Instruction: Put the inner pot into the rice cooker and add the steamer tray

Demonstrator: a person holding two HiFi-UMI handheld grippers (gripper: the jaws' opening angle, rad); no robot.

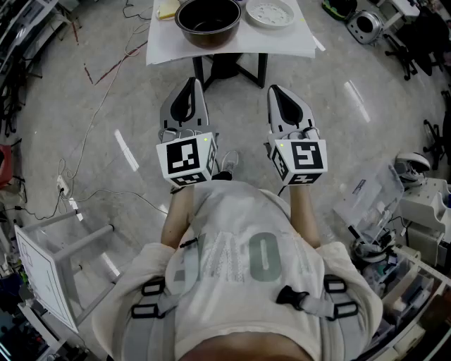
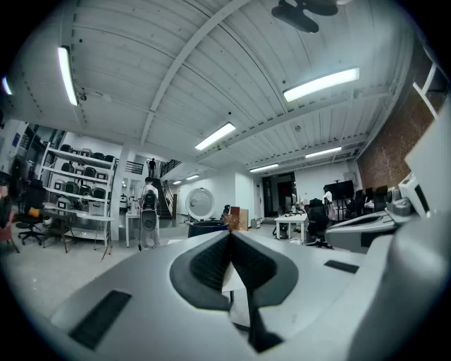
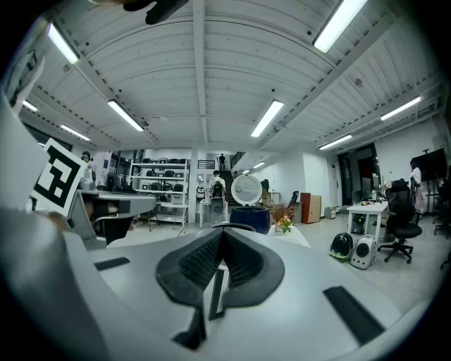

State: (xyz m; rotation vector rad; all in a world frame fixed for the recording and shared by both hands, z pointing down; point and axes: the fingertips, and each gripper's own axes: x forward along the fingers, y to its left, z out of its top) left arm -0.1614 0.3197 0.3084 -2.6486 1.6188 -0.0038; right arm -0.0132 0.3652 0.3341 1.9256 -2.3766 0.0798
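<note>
A dark round inner pot [image 1: 208, 21] stands on the white-covered table [image 1: 232, 48] at the top of the head view. Just right of it lies the white perforated steamer tray [image 1: 270, 13]. In the right gripper view a dark blue rice cooker [image 3: 248, 216] with its round white lid [image 3: 246, 190] raised stands on that table; the left gripper view shows the cooker [image 2: 206, 227] too. My left gripper [image 1: 192, 84] and right gripper [image 1: 277, 92] are held side by side over the floor, short of the table. Both are shut and empty, as their own views show for the left gripper [image 2: 229, 237] and the right gripper [image 3: 222, 237].
The table's dark legs [image 1: 232, 69] stand just ahead of the grippers. A white metal frame [image 1: 56, 264] stands on the floor at lower left, cables [image 1: 91, 106] trail at left, and equipment clutter [image 1: 402, 211] lines the right. A yellow item [image 1: 168, 10] lies left of the pot.
</note>
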